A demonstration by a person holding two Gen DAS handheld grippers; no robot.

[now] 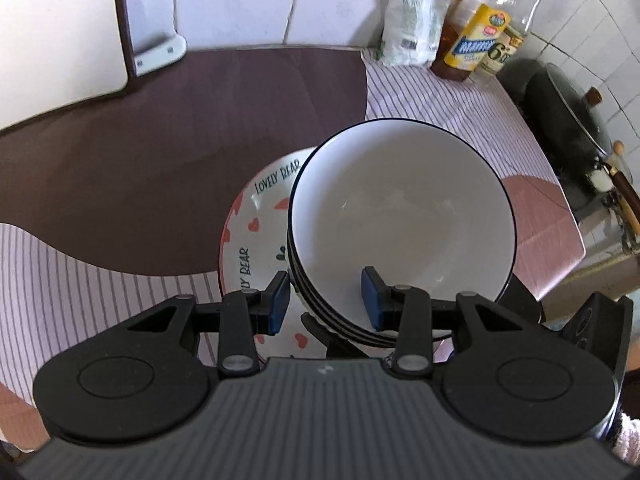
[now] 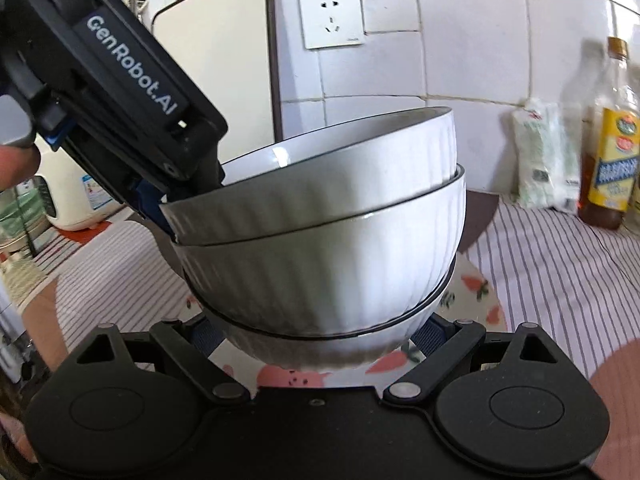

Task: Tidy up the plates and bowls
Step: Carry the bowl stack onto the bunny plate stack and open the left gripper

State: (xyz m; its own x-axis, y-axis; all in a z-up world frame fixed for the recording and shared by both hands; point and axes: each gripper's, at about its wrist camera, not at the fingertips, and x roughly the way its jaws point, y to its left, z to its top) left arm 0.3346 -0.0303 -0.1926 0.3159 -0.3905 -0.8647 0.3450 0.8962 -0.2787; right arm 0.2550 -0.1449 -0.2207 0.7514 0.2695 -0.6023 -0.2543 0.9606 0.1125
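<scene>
Left gripper (image 1: 325, 300) jaws apart; right gripper (image 2: 320, 330) jaws spread wide.

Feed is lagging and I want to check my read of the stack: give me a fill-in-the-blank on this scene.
1. The plate under the bowl stack reads "LOVELY ____".
2. The top bowl sits ____ rather than level in the stack.
3. The left gripper stands ____, with the bowls' near rim between its fingers.

Missing words: BEAR; tilted; open.
</scene>
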